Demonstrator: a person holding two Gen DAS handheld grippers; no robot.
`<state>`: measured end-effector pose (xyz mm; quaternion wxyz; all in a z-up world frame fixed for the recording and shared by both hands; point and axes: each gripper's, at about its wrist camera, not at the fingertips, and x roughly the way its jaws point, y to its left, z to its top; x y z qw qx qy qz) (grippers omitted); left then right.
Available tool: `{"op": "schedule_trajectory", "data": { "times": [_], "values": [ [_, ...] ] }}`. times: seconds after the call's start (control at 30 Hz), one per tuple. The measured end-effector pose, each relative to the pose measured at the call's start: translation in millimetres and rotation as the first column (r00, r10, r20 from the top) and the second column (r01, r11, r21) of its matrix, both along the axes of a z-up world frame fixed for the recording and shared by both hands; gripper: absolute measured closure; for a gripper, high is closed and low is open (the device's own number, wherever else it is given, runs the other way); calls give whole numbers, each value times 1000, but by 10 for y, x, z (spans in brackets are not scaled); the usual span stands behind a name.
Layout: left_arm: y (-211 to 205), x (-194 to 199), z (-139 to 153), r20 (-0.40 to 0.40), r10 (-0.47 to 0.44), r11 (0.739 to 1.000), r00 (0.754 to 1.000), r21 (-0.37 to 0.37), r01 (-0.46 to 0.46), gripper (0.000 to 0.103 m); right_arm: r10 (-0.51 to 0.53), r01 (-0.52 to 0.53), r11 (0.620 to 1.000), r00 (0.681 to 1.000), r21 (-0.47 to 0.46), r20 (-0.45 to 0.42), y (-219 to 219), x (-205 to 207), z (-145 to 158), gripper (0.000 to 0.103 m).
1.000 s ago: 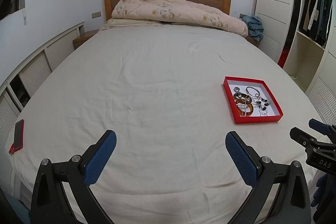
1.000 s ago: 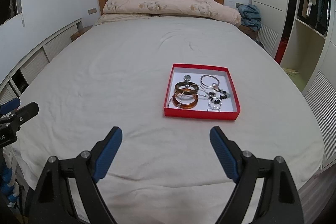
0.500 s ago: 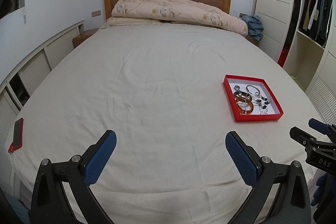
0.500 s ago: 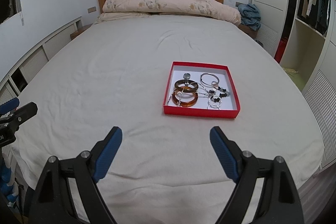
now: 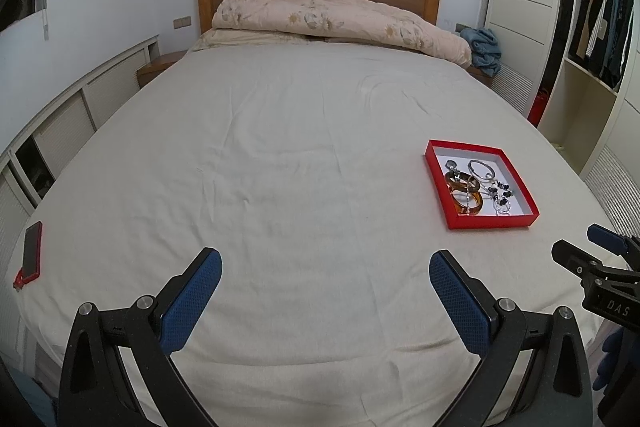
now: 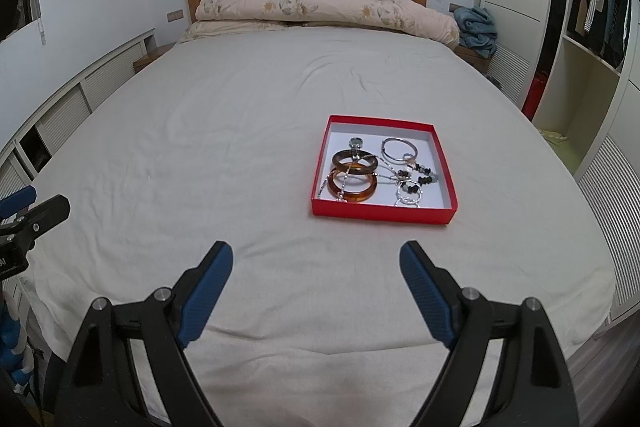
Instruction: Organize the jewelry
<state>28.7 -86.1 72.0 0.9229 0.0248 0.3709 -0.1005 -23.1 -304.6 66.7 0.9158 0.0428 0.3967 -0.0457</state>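
A red tray (image 6: 382, 214) with a white floor lies on the bed sheet, also in the left wrist view (image 5: 489, 221) at right. In it lie two amber bangles (image 6: 352, 183), a silver bangle (image 6: 399, 150), a beaded bracelet (image 6: 420, 174), a chain and small rings. My right gripper (image 6: 316, 259) is open and empty, just short of the tray's near edge. My left gripper (image 5: 325, 263) is open and empty over bare sheet, left of the tray.
A phone in a red case (image 5: 31, 255) lies near the bed's left edge. A folded duvet (image 5: 340, 21) lies at the headboard. An open wardrobe (image 5: 600, 27) stands to the right. Low cabinets (image 5: 60, 123) run along the left wall.
Both grippers have drifted slightly back from the tray; the view shifts a little. Jaws stay open. Nothing in the tray has moved.
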Motion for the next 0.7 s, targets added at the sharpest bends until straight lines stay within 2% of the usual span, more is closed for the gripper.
{"op": "schedule_trajectory", "data": {
  "times": [0.7],
  "values": [
    [49,-57,-36,0,7,1000,1000,-8,-7,1,7,-6,1000,1000,-21,8,7,-52,28,18]
  ]
}}
